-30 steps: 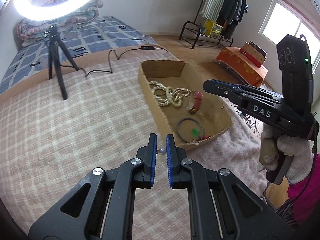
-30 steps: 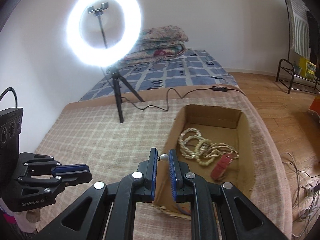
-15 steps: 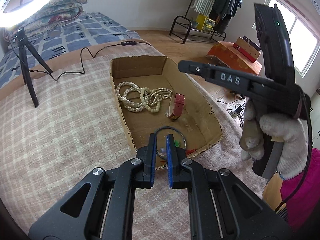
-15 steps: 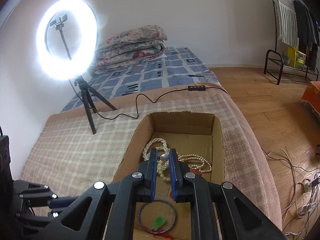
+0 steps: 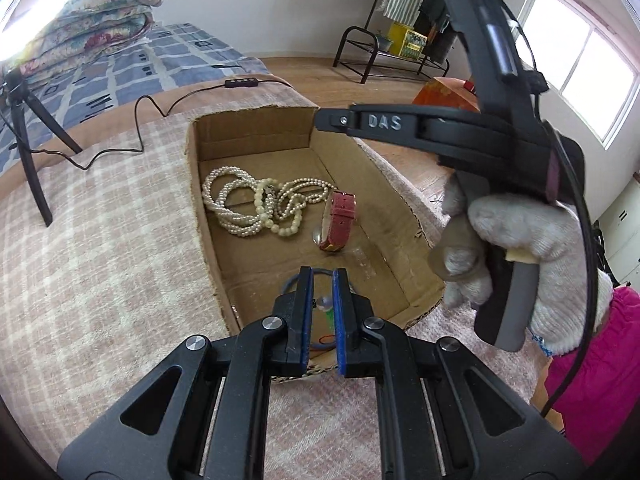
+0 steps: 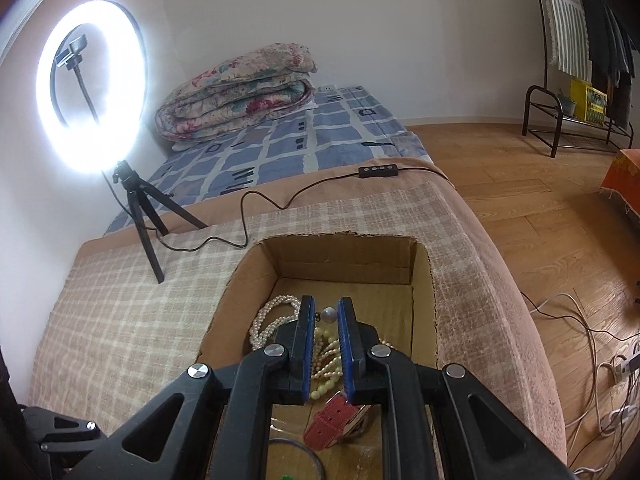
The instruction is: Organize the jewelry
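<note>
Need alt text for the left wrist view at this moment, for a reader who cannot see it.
The left gripper, shut on a small pearl earring, hangs over the near end of an open cardboard box on a plaid blanket. The box holds pearl necklaces, a red-strapped watch and a dark bangle. A gloved hand holds the right gripper above the box.

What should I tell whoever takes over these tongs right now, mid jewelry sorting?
Left tongs: shut on a small pearl earring, over the near end of the cardboard box.
Right tongs: shut on a second pearl earring, over the box's middle.
Already in the box: pearl necklaces, red-strap watch, blue ring bangle.
Left: release both earrings into the box.
</note>
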A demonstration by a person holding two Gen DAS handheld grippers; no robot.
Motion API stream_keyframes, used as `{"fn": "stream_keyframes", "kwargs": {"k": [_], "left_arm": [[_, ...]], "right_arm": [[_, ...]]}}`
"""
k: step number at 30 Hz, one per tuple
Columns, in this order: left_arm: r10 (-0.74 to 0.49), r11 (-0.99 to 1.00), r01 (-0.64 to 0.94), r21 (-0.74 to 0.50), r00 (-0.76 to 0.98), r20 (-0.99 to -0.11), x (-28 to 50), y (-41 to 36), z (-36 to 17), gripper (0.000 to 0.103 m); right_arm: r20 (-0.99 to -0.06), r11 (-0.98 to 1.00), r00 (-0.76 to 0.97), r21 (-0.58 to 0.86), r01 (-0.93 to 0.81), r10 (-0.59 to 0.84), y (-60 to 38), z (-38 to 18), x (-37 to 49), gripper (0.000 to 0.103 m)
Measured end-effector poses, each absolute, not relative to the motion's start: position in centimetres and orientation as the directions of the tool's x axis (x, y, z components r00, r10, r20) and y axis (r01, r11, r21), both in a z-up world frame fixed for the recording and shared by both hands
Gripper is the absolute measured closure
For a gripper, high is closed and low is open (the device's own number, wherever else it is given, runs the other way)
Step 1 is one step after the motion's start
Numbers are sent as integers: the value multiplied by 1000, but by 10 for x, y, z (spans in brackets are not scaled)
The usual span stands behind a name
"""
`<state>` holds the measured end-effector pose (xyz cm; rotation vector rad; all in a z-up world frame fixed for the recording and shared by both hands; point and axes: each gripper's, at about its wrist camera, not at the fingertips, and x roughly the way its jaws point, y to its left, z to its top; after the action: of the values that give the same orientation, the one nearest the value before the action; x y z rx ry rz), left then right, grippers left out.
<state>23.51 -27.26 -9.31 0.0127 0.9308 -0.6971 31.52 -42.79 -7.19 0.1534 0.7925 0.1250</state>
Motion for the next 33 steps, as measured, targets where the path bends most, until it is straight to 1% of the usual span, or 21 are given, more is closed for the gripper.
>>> {"fn": "stream_keyframes", "kwargs": {"k": [5,9,11,12,13,14,15,16,17,18,19,20,22,24,33], "left_arm": [[-542,782,563,-267,404,-737,235,-277,-94,95],[-538,784,566,-254,416,-734,235,-277,-94,95],[-539,786,561,-261,414,-734,237,-276,-94,95],[-536,788,559,-259,416,-735,237,-276,-93,95],[-534,789,559,-255,418,-735,237,-276,-92,95],[-532,788,563,-250,417,-737,236,-276,-92,94],[-534,785,568,-248,416,-736,236,-276,-91,82],[-535,784,571,-245,419,-734,236,-276,-91,61],[-532,786,571,-237,429,-730,234,-276,-90,52],[-524,793,566,-225,445,-726,233,-276,-88,39],[-519,798,562,-219,456,-722,232,-275,-87,35],[-519,799,561,-216,462,-719,232,-275,-85,34],[-508,806,554,-209,466,-725,233,-274,-85,32],[-498,813,544,-206,469,-730,234,-273,-85,30],[-483,821,541,-184,486,-728,232,-269,-82,29]], "right_arm": [[-697,976,694,214,-38,180,-435,-76,324,93],[-699,973,689,227,-41,192,-433,-78,328,90],[-694,973,694,226,-40,190,-432,-78,329,82],[-692,974,697,224,-38,186,-431,-77,329,74],[-690,974,700,223,-37,184,-430,-76,329,68],[-689,974,700,225,-39,187,-429,-76,329,65],[-687,973,702,226,-42,190,-428,-75,329,55],[-685,975,705,220,-40,184,-427,-74,328,38],[-678,977,714,211,-38,174,-426,-72,327,30],[-670,978,723,206,-36,168,-425,-70,326,19],[-665,979,729,200,-34,161,-424,-68,325,12],[-662,981,733,193,-32,154,-423,-66,324,10],[-662,984,737,176,-27,139,-420,-62,323,1],[-659,987,742,161,-20,123,-419,-60,322,0],[-664,988,740,157,-7,111,-421,-56,319,0]]}}
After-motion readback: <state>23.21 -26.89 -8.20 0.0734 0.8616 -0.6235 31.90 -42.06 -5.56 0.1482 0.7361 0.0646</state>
